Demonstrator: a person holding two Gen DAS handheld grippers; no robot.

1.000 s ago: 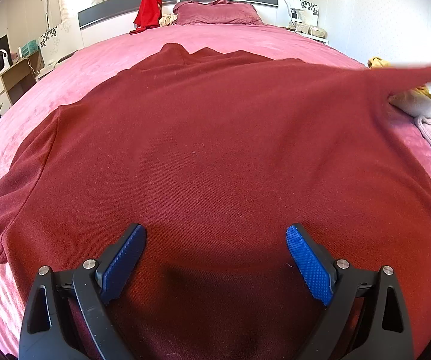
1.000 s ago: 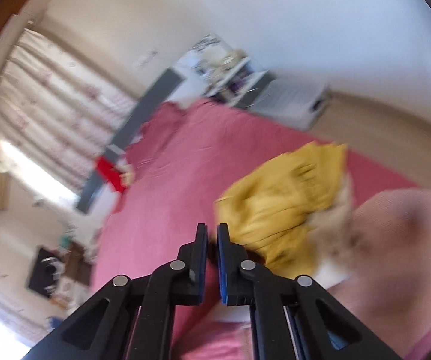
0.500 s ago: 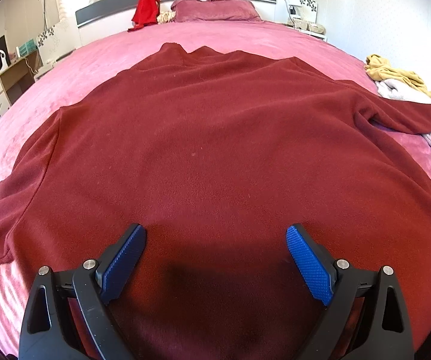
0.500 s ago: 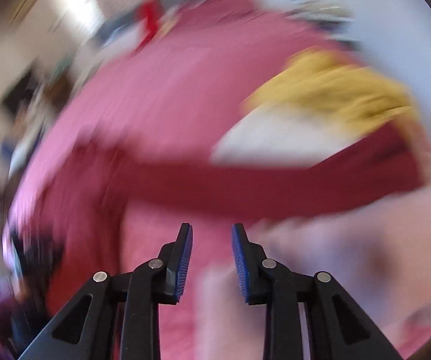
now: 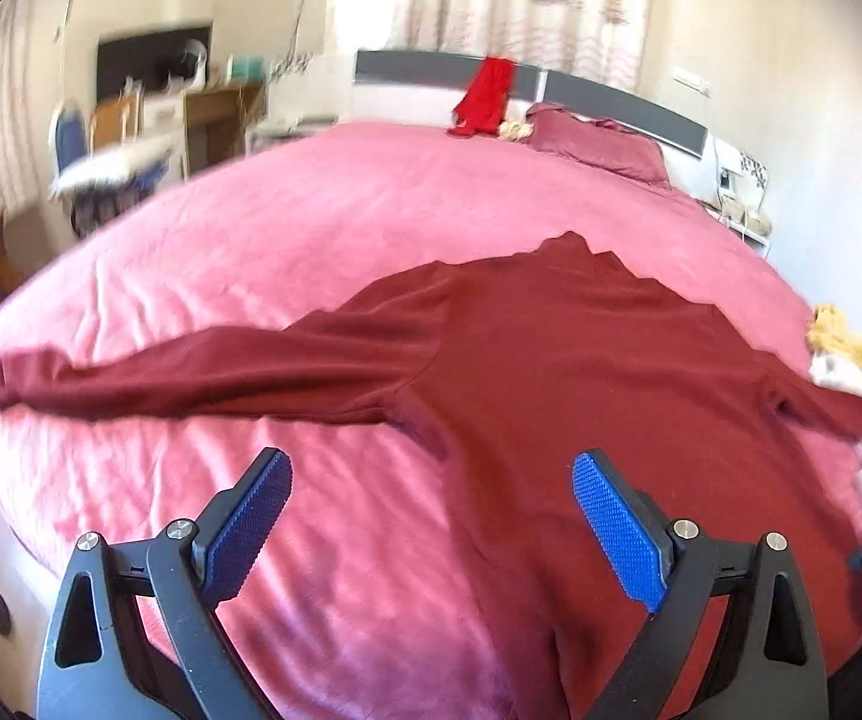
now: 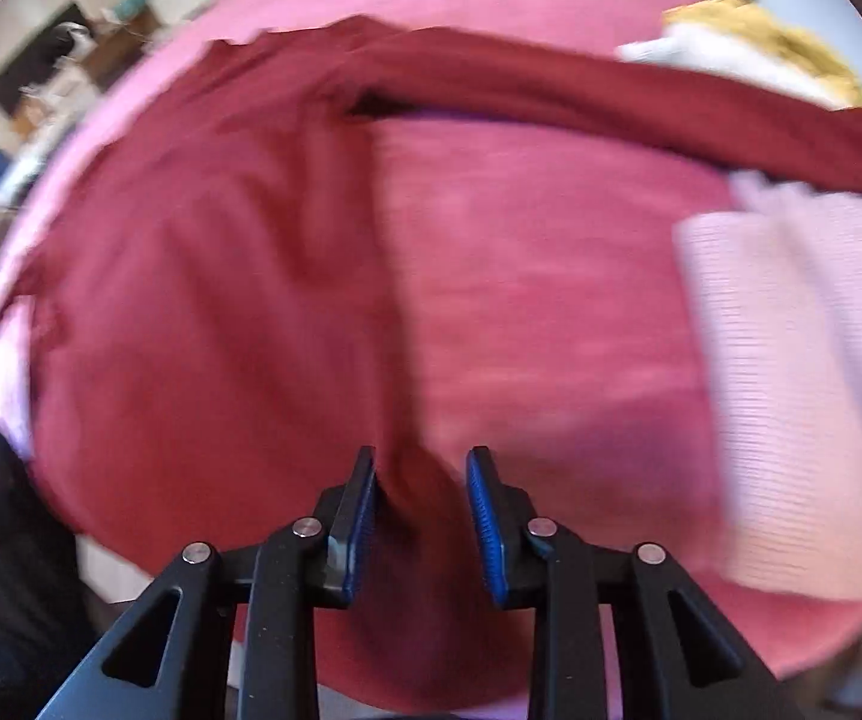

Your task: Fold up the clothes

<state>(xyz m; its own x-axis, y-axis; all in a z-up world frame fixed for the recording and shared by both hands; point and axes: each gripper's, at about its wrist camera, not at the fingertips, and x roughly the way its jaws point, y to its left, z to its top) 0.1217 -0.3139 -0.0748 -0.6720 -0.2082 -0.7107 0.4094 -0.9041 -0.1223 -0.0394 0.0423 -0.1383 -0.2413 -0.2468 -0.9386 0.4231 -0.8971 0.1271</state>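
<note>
two grippers: one in each of my hands, both over the pink bed
left gripper: fingers spread wide, nothing between the pads; it hangs above the bedcover with the sweater's side edge running under the gap
right gripper: fingers part-way apart and widening; the sweater's side edge at the hem lies in the gap, and the pads do not look pressed on it, though the view is smeared
dark red sweater: spread flat on the bedcover, neck toward the headboard, hem toward me
left sleeve: stretched straight out to the side across the bedcover
right sleeve: stretched out the other way, its far part lying over the pile of clothes at the bed's edge
yellow garment: crumpled at the bed's right edge, on top of something white, just beyond the right sleeve
pale pink ribbed garment: lies right of the sweater's body, its upper end touching the right sleeve
red garment: draped over the grey headboard
pillow: dusky pink, at the head of the bed beside the red garment
room to the left: a wooden desk and a blue chair by the wall, blurred
curtains: pale, patterned, behind the headboard
</note>
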